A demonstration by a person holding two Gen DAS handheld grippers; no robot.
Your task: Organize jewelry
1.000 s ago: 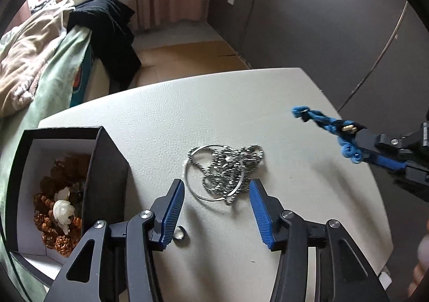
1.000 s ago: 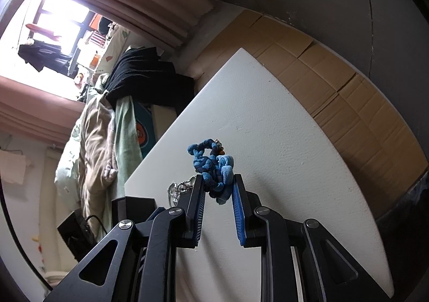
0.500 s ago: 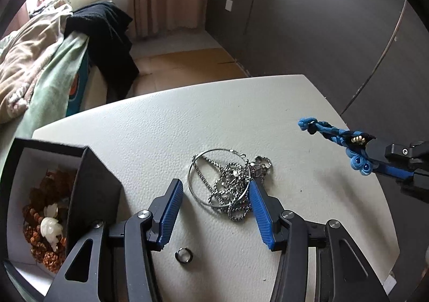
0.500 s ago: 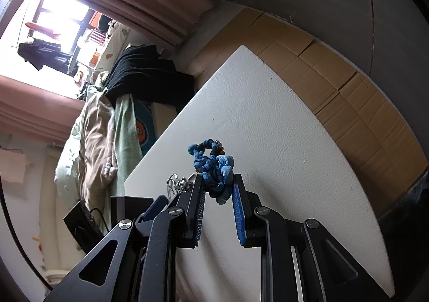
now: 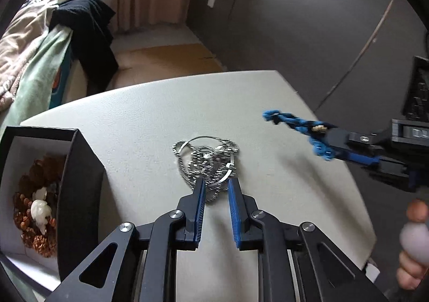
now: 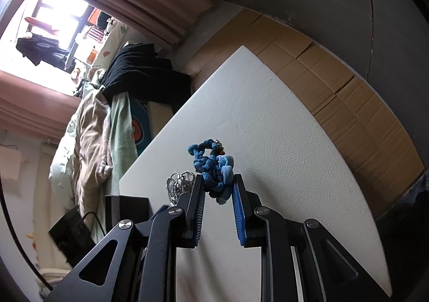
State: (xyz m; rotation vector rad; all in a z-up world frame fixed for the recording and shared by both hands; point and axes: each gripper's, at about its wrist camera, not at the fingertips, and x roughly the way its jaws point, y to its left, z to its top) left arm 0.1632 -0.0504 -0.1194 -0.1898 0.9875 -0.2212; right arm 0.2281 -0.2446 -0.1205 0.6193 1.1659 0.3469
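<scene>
A tangled silver chain with a thin hoop (image 5: 206,157) lies mid-table on the white table (image 5: 150,119). My left gripper (image 5: 216,184) is over its near end, jaws closing, with chain strands pinched between the blue pads. A blue braided bracelet (image 6: 211,165) is held above the table by my right gripper (image 6: 217,181), which is shut on it; the same bracelet (image 5: 292,122) and right gripper (image 5: 332,141) show at the right of the left wrist view. A black box (image 5: 80,168) at the left holds brown beads with a white charm (image 5: 40,211).
A person's hand (image 5: 413,237) grips the right tool at the far right. Beyond the table's far edge are a bed with blankets (image 5: 29,55), dark clothing (image 5: 88,26) and cardboard flooring (image 6: 348,103). The chain (image 6: 179,184) and box (image 6: 128,205) sit left of the right gripper.
My left gripper's jaws have narrowed from wide apart to close around the chain's near end, and it tipped forward. The small ring near it is out of sight. The right gripper stayed put.
</scene>
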